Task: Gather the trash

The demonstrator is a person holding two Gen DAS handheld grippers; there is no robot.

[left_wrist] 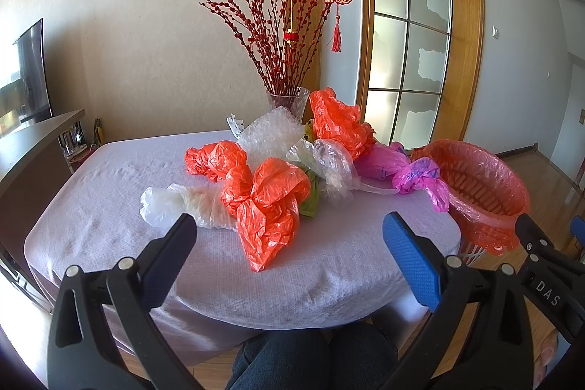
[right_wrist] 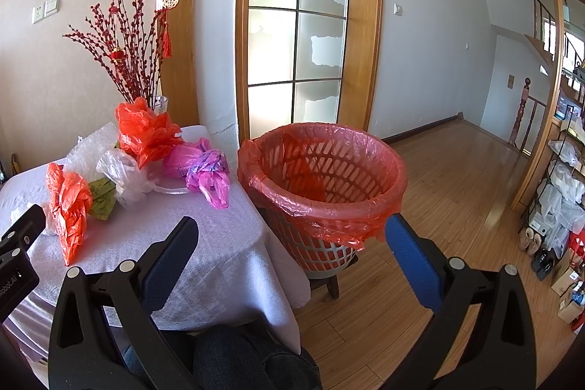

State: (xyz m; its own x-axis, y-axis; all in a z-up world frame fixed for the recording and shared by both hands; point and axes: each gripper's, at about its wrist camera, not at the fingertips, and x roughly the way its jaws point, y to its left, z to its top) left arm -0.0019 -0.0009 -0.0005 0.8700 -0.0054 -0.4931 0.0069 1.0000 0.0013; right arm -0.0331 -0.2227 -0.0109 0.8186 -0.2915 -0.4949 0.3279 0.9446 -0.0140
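Trash here is a heap of crumpled plastic bags on the cloth-covered bench (left_wrist: 109, 207), and none of it is gripped yet. Nearest the left tongs (left_wrist: 289, 233), straight ahead between their spread tips, lies an orange bag (left_wrist: 267, 207); its long axis runs near to far, with a loose tail pointing back toward the tongs. Just left of it a white bag (left_wrist: 172, 203) lies flat, touching it. Both pairs of tongs stand wide apart and hold nothing.

The right tongs (right_wrist: 292, 233) point past the bench's right corner, straight at the basket (right_wrist: 329, 178), which stands on a low stool just right of the bench and wears a red liner. So I judge the left tongs the nearer to the orange bag, with the basket off to their right.

Farther back sit a pink bag (left_wrist: 413, 174) near the bench's right edge, clear bags (left_wrist: 332, 167), bubble wrap (left_wrist: 270, 130) and a second orange bag (left_wrist: 336, 123), then a glass vase (left_wrist: 289, 101) of red branches.
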